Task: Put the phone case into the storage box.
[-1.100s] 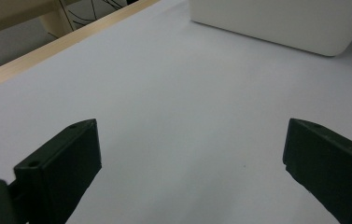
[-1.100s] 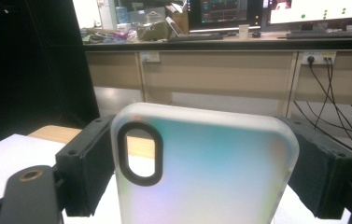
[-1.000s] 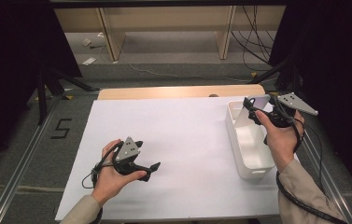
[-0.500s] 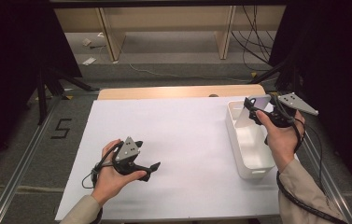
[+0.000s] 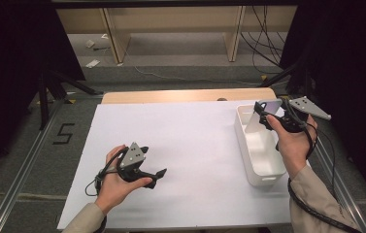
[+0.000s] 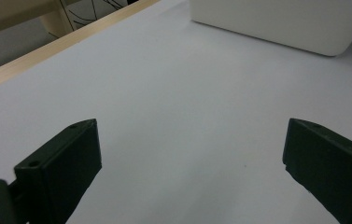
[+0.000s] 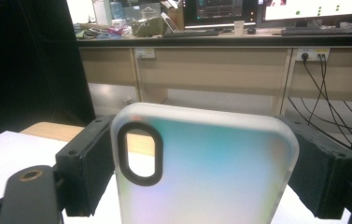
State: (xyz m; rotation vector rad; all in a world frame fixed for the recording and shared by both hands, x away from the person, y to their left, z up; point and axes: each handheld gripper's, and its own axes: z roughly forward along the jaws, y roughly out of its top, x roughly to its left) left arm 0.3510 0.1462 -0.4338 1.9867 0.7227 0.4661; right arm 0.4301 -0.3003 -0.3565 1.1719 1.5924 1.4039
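Currently, nearest: left hand-held gripper (image 5: pixel 157 174), jaws wide and empty, resting low on the white tabletop (image 5: pixel 185 145), well apart from the work. Farther, right side: white bin (image 5: pixel 263 167), long and open-topped, its visible interior bare. Over its far end: right hand-held gripper (image 5: pixel 263 112), jaws clamped on the two long edges of a frosted phone case (image 7: pixel 201 172), held upright above the bin. Status: case gripped and carried; judged left to do: lowering into the bin, release.
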